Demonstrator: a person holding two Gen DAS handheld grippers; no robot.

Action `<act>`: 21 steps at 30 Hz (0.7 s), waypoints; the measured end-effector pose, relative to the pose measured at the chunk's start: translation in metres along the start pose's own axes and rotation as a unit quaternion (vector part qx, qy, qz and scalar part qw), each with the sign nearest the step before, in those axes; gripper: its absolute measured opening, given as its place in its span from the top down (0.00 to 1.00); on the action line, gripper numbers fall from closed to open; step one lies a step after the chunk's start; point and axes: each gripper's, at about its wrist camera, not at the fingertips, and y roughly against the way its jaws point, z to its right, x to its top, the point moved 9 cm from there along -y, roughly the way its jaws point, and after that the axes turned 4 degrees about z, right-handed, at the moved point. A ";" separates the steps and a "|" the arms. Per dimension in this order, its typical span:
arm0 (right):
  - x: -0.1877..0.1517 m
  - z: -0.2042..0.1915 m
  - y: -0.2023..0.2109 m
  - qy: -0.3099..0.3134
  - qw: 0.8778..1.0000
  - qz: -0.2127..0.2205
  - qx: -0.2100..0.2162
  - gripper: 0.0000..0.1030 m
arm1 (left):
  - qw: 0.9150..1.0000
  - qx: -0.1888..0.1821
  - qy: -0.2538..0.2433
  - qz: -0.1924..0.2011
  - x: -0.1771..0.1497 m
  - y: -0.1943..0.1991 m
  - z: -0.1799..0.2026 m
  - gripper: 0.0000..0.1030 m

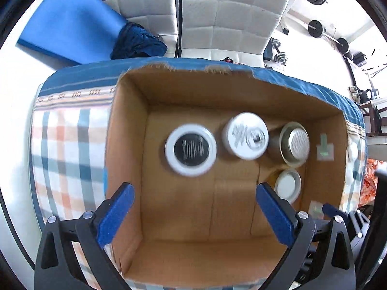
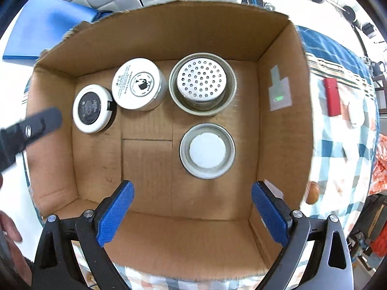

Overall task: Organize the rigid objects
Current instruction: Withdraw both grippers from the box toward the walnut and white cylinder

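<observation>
Four containers sit in my cardboard box point(image 2: 167, 36), which stands on a checked cloth point(image 1: 67, 145).

Largest to smallest, approx:
- Metal tin w/ perforated top point(image 2: 202, 84), back row, right.
- White jar w/ printed lid point(image 2: 139, 87), back row, middle, close beside the tin.
- Black-topped white jar point(image 2: 93, 108), back row, left, touching or nearly touching the printed jar.
- Metal lid w/ white centre point(image 2: 207, 151), alone, in front of the tin.

Progress, my judgement: well along. Box floor front-left not yet used. Left outside, right of the box: red block point(image 2: 331, 96), small white item point(image 2: 355, 113), brown round item point(image 2: 312, 192) by the box corner.

Left gripper point(image 1: 194, 215): spread wide, holding nothing, above the box. Right gripper point(image 2: 192, 213): same, spread, nothing held.

View differences: right wrist view sharp, shows lid print, tin holes, the outside items. Left wrist view blurred on the jars; red block not seen there.
</observation>
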 end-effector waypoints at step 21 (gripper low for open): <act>-0.083 -0.004 0.123 0.039 0.995 0.087 0.030 0.03 | 0.996 -0.010 -0.030 0.088 -0.079 0.114 0.014 0.00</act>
